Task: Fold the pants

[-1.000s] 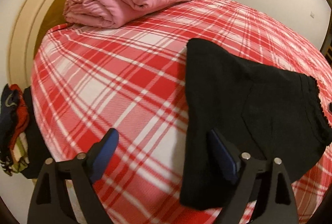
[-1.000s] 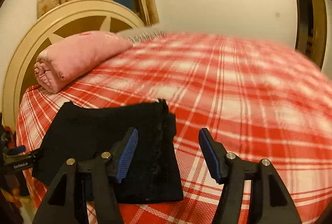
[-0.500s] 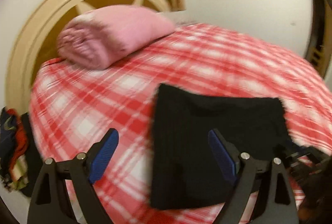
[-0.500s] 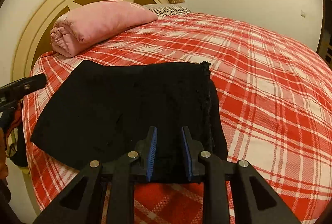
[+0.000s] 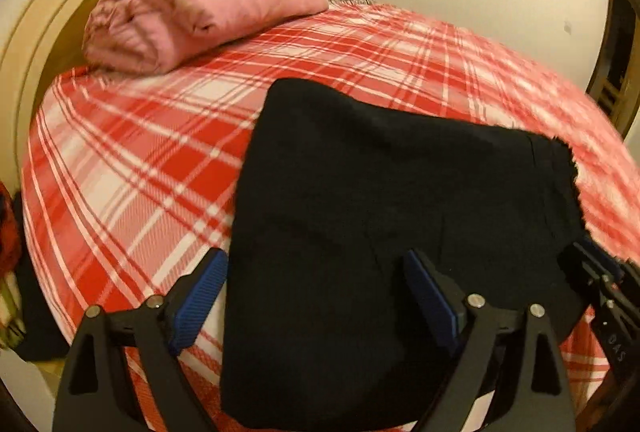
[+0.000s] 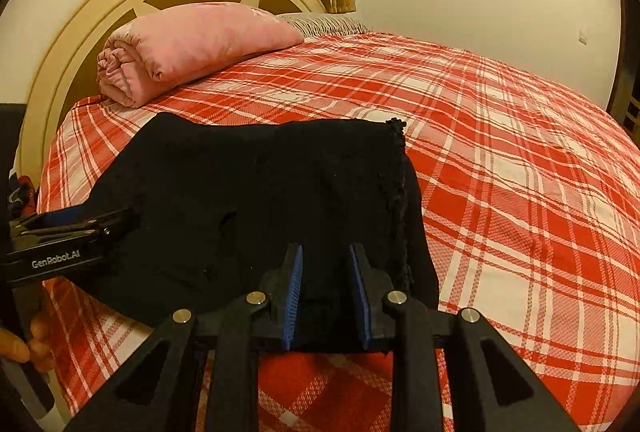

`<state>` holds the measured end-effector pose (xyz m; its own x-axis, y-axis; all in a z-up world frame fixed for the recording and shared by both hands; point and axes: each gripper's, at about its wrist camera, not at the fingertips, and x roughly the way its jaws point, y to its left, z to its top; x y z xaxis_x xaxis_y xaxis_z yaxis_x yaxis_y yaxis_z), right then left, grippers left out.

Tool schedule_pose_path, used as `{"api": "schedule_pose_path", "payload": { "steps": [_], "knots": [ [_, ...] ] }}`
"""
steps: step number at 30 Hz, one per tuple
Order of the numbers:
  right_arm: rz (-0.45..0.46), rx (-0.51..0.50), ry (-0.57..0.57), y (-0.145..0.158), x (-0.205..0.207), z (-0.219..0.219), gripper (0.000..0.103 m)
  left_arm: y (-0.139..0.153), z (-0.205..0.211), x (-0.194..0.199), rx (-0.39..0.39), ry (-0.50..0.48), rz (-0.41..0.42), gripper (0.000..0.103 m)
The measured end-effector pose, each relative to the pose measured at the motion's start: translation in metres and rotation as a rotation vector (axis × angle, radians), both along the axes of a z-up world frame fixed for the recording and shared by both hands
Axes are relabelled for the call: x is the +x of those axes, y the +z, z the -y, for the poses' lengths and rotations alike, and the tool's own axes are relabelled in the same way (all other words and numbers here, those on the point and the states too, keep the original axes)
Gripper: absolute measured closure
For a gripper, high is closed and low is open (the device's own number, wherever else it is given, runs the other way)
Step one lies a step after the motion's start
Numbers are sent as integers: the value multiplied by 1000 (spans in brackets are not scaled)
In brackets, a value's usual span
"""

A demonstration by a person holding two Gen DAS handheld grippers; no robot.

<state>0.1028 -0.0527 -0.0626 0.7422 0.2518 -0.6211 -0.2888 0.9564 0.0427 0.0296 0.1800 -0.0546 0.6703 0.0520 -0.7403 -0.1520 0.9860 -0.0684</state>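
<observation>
The black pants (image 5: 380, 224) lie folded in a compact rectangle on the red plaid bed, near its front edge; they also show in the right wrist view (image 6: 256, 208). My left gripper (image 5: 316, 296) is open, its jaws wide apart over the near left part of the pants, the left finger over bare bedspread. It shows from the side in the right wrist view (image 6: 120, 220) at the pants' left edge. My right gripper (image 6: 326, 288) is shut on the near edge of the pants, with black cloth between its blue pads. Its tip shows in the left wrist view (image 5: 592, 264).
A rolled pink blanket (image 6: 192, 48) lies by the cream round headboard (image 6: 120, 0). The plaid bedspread (image 6: 520, 192) stretches to the right. Clothes (image 5: 8, 252) hang off the bed's left side. A white wall and a doorway (image 5: 616, 72) stand behind.
My right gripper went from open beside the pants to shut on their near edge. My left gripper moved in closer over the pants, still open.
</observation>
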Motion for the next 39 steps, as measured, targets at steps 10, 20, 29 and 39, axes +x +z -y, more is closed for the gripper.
{"api": "schedule_pose_path", "payload": {
  "steps": [10, 20, 29, 39],
  "knots": [
    [61, 14, -17, 23, -58, 0, 30, 8, 2, -28, 50, 19, -12, 6],
    [21, 137, -98, 31, -115, 26, 30, 47, 10, -91, 122, -34, 119, 6],
    [196, 143, -116, 87, -179, 32, 30, 92, 24, -146, 160, -107, 232, 0],
    [414, 170, -160, 148, -247, 46, 20, 133, 31, -181, 156, -85, 321, 0]
  ]
}}
